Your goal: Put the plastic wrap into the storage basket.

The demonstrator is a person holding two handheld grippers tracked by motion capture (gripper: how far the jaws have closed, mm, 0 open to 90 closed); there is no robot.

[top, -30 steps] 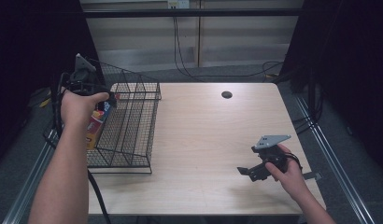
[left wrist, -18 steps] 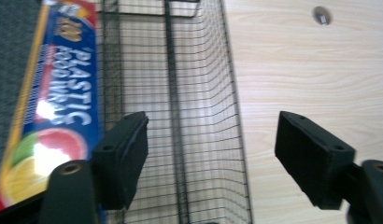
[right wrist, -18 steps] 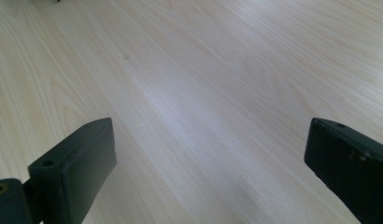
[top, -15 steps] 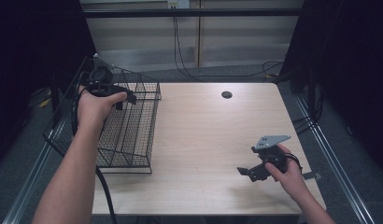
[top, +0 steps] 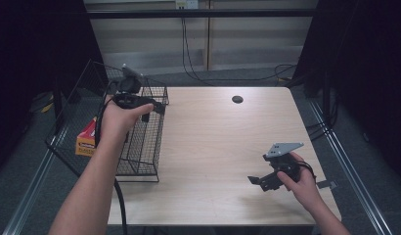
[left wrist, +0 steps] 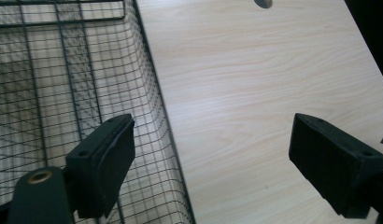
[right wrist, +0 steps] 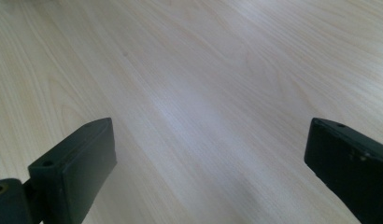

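Note:
A black wire basket (top: 145, 147) stands at the table's left edge. Inside it, at the left, lies an orange and red box (top: 86, 140). My left gripper (top: 154, 108) hovers over the basket's right wall. In the left gripper view the left gripper (left wrist: 210, 135) is open, its jaws have just been opening, and nothing is between them; the basket mesh (left wrist: 63, 70) lies under the left jaw and bare table under the right. My right gripper (top: 258, 180) rests low near the table's front right. In its own view the right gripper (right wrist: 208, 133) stands open over bare wood.
The light wooden table (top: 213, 137) has a round cable hole (top: 237, 99) near its far edge. Cables hang behind the table. Metal rails run along the floor on both sides.
The left gripper held the orange box over the basket's left side; the box now lies in the basket. The left hand has moved right and its jaws have opened. The right hand stayed still.

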